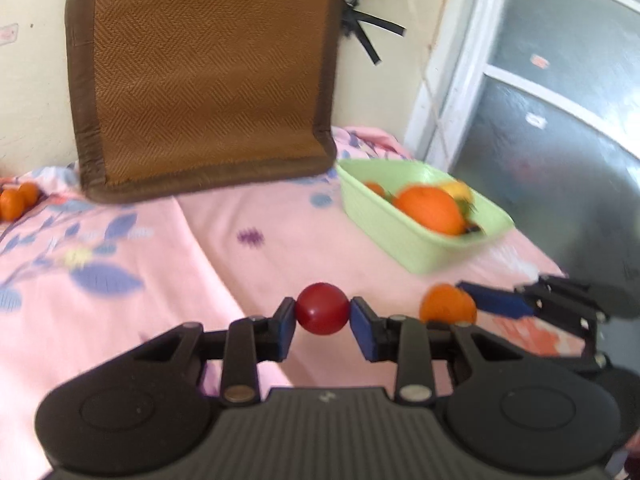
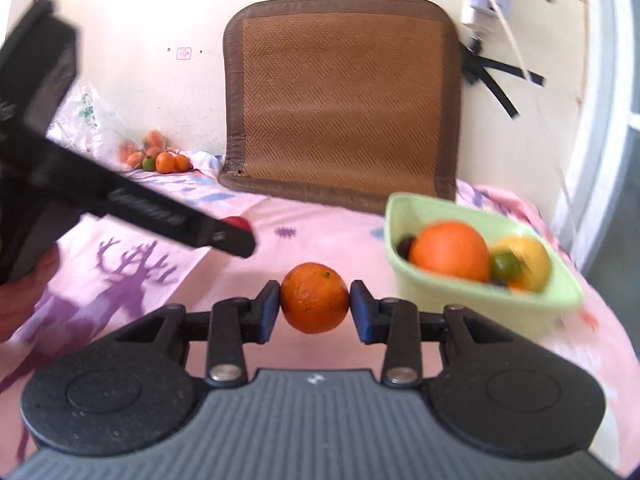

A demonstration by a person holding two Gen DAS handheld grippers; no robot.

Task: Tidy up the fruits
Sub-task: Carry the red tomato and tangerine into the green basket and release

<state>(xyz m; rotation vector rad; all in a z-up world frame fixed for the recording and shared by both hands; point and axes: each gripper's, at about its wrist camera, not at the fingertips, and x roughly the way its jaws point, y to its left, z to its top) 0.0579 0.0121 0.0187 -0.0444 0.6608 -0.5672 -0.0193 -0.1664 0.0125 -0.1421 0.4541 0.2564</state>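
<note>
My left gripper (image 1: 322, 312) is shut on a small red round fruit (image 1: 322, 308) and holds it above the pink bedsheet. My right gripper (image 2: 314, 300) is shut on a small orange mandarin (image 2: 314, 298); the mandarin also shows in the left wrist view (image 1: 447, 303), to the right of the red fruit. A light green basin (image 1: 384, 216) stands at the right and holds a large orange (image 1: 430, 210), a yellow fruit and small dark fruits. It also shows in the right wrist view (image 2: 400, 240), ahead and right of the mandarin. The left gripper's body (image 2: 132, 208) crosses that view's left side.
A brown woven cushion (image 1: 204, 80) leans on the wall at the back. Several small mandarins and one green fruit (image 2: 160, 158) lie by a plastic bag (image 2: 88, 120) at the far left. A frosted glass door (image 1: 560, 120) is at the right, past the bed's edge.
</note>
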